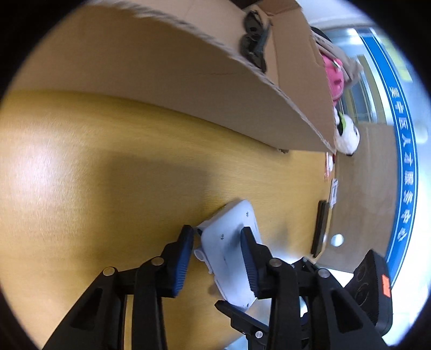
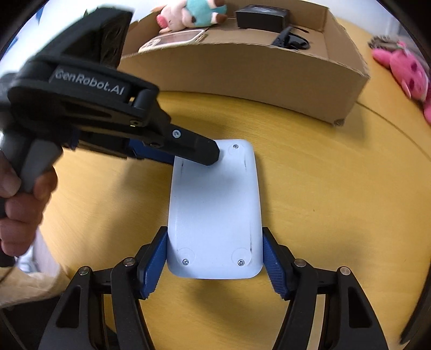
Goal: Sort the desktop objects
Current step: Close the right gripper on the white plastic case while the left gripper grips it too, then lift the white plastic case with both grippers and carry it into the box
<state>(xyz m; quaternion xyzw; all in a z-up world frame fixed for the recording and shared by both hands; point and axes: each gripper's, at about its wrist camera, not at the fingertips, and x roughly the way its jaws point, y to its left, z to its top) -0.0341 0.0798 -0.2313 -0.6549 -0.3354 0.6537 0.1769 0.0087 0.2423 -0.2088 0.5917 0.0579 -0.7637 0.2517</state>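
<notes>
A white flat device [image 2: 215,212] with screws in its back lies on the yellow wooden table [image 2: 336,202]; it also shows in the left wrist view [image 1: 229,250]. My right gripper [image 2: 215,258] has its blue pads against both long sides at the near end, shut on it. My left gripper [image 1: 218,255] straddles the far end with one finger over the device and one beside it; its black finger [image 2: 199,149] lies on the device's top corner. It looks open.
An open cardboard box [image 2: 269,70] stands behind the device, holding a plush toy [image 2: 194,13], a pink-white gadget [image 2: 175,40], a black case [image 2: 261,17] and dark glasses [image 2: 291,39]. A pink plush [image 2: 404,72] lies right of the box. A panda plush [image 1: 347,134] sits past the box.
</notes>
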